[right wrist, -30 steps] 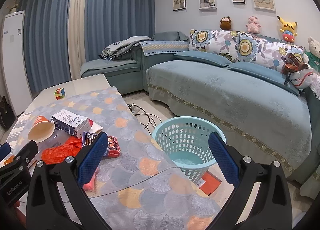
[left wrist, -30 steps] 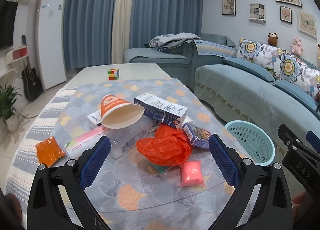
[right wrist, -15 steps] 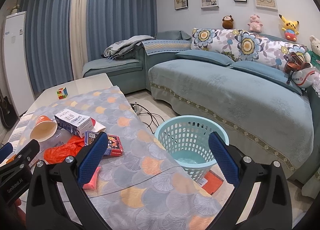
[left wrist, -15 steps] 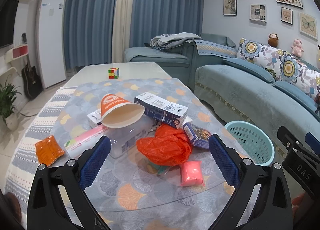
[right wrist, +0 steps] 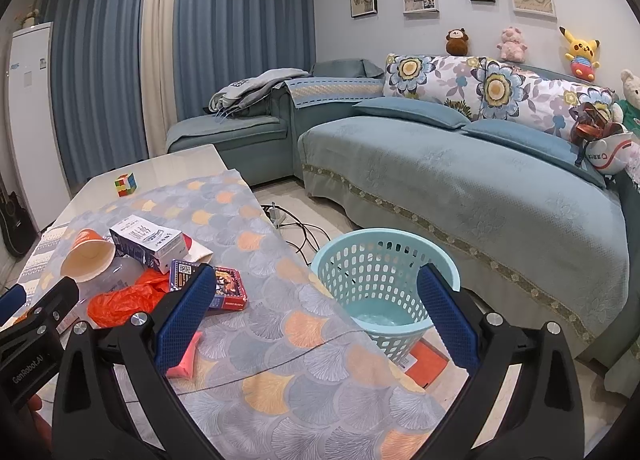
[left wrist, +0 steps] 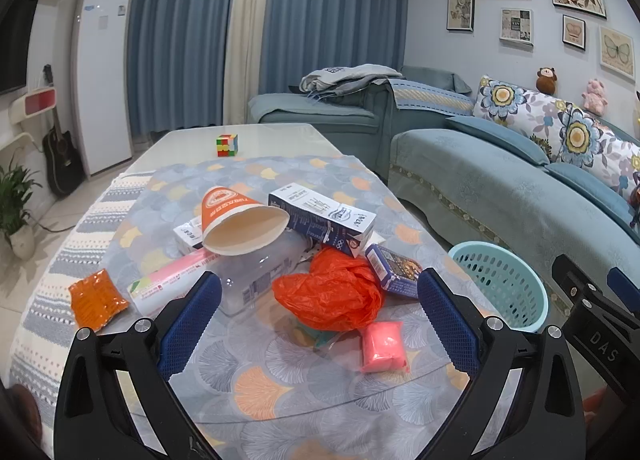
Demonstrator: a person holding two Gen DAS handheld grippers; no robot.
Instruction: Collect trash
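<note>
Living-room bench [left wrist: 280, 392] carried the trash; the orange bag [left wrist: 332, 296] lay before the released, empty left tongs [left wrist: 320, 324]. Right tongs [right wrist: 316, 312], also released, faced the basket [right wrist: 384, 260]. Pinching the bag's crumpled top seemed best.

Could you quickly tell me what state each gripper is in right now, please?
Left gripper: open, holding nothing.
Right gripper: open, holding nothing.
</note>
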